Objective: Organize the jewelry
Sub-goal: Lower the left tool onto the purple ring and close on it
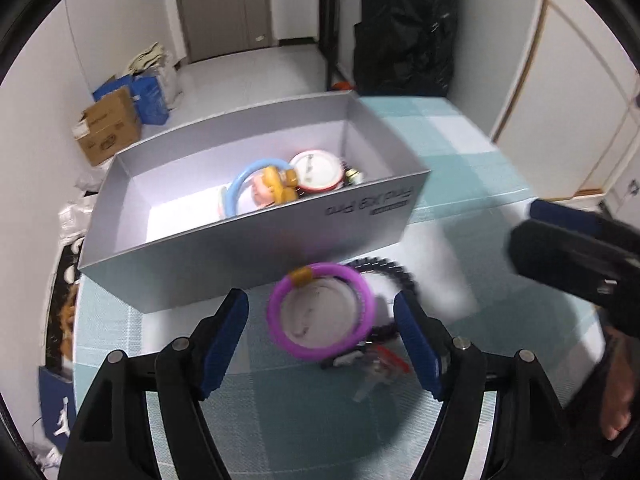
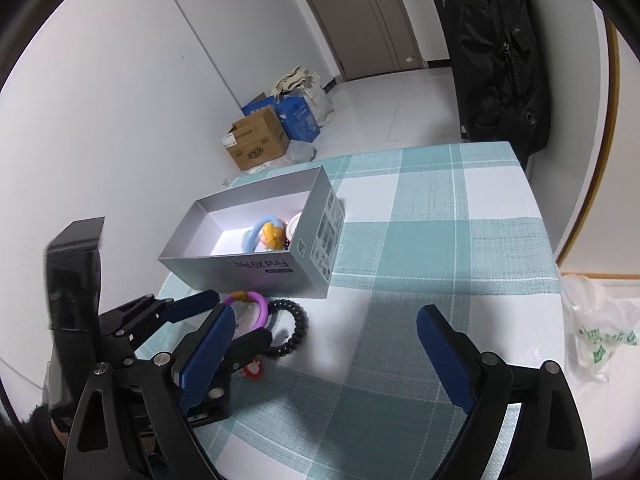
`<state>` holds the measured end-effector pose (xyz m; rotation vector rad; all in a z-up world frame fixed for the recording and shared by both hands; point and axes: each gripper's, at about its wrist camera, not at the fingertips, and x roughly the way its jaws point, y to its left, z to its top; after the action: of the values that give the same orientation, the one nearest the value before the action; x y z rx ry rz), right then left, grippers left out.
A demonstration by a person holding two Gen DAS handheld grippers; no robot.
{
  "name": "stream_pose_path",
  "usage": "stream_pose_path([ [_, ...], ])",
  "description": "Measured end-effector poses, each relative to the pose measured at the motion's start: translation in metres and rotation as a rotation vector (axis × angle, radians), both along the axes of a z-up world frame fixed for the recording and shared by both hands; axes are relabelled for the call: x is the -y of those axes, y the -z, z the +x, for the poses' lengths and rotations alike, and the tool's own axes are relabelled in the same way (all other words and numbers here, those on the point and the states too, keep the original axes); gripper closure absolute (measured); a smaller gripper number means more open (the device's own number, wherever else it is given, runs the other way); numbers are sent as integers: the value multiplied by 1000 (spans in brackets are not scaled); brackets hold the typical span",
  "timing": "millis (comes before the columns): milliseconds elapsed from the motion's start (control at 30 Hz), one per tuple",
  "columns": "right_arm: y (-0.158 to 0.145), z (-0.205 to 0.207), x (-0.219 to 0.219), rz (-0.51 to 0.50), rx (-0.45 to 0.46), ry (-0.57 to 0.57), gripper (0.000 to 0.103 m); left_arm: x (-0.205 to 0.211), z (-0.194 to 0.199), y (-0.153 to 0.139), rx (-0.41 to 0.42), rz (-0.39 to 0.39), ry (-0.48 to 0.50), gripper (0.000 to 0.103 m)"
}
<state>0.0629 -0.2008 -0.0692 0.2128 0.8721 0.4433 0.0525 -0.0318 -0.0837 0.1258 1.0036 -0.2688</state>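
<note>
While tilted steeply down, left claw (image 1: pixel 320 338) straddles purple bracelet (image 1: pixel 320 312).

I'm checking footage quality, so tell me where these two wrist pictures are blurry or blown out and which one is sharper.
Left wrist view: motion blur smears the purple bracelet, the black bead bracelet and the right gripper; the floor inside the grey box glares white. Right wrist view: sharper, printing on the box legible; only the left gripper is soft. Both show fisheye bending and dark corners.
</note>
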Motion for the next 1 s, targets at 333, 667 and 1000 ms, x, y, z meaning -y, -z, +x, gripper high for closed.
stream_pose_path([
  [333, 1, 1, 3, 7, -9, 19, 10, -10, 7, 3, -38, -85, -17, 55],
  [667, 1, 1, 3, 6, -11, 21, 10, -5, 8, -1, -35, -104, -10, 57],
  [1000, 4, 2, 3, 3, -24, 29, 10, -10, 6, -15, -13, -205, 6, 57],
])
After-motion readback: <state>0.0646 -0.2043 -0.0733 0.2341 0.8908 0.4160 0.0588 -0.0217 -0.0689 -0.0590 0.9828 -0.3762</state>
